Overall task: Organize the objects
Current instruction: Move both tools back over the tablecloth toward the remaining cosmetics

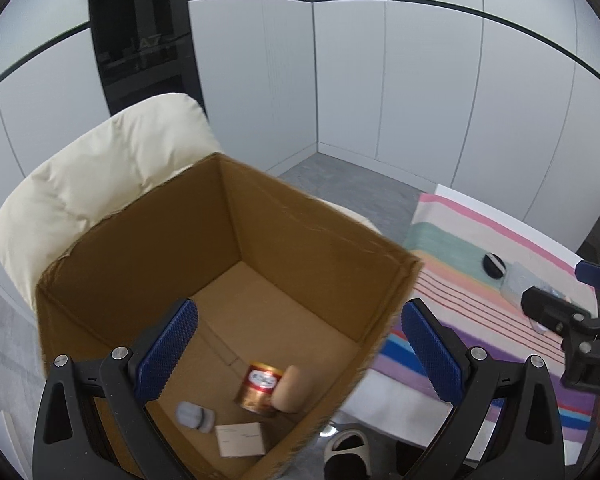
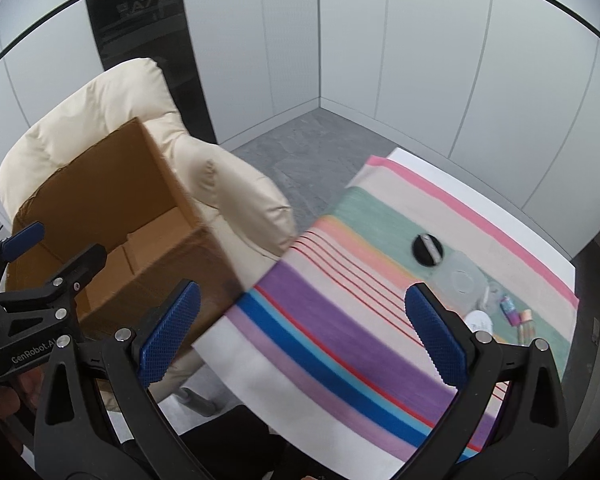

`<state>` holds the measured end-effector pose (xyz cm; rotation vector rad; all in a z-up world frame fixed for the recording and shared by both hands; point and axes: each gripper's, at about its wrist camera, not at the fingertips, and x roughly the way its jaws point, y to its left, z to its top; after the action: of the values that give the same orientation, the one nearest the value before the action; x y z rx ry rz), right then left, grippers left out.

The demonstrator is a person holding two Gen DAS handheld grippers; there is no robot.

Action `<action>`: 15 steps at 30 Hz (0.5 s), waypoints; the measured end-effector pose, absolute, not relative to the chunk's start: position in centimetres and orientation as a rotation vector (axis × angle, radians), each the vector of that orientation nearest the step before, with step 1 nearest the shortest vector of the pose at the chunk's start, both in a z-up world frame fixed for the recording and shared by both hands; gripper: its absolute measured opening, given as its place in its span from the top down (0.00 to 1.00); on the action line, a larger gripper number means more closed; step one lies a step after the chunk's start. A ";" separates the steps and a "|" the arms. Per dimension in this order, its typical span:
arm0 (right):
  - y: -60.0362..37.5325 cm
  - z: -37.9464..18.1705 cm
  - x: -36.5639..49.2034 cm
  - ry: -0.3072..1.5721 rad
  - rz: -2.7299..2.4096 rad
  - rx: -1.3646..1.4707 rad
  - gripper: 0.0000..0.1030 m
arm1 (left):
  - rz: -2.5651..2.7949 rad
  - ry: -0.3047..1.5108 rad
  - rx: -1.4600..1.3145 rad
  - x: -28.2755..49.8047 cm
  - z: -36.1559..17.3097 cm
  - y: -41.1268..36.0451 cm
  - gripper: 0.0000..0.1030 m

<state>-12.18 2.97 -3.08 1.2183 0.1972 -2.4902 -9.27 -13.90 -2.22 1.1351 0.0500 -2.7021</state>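
Cardboard box (image 1: 204, 264), brown & open-topped, is sitting on a cream padded chair (image 1: 100, 176) beside the counter, prob. as the drop bin: a red-gold tin can (image 1: 260, 388), tan rounded block, grey clip & small card are lying at its bottom. Left gripper (image 1: 300, 352) is hovering over it, jaws wide, nothing held. Right gripper (image 2: 300, 336) is gaping empty above the striped multicolour cloth (image 2: 340, 320). Black round disc (image 2: 427, 249), clear plastic lid & small bottles are waiting far side; nothing's blocking the reach.

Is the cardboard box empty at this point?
No. The open-topped box already holds a red can, a tan rounded item, a grey item and a small card on its floor.
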 end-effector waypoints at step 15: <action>11.7 -3.1 -12.6 0.106 -2.604 1.274 0.00 | -2.809 -0.025 1.166 -11.6 -2.3 -6.3 0.00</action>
<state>-12.65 11.72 -3.07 1.2738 0.1057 -2.6043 -11.56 -6.33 -2.28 1.1660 -0.0246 -2.8088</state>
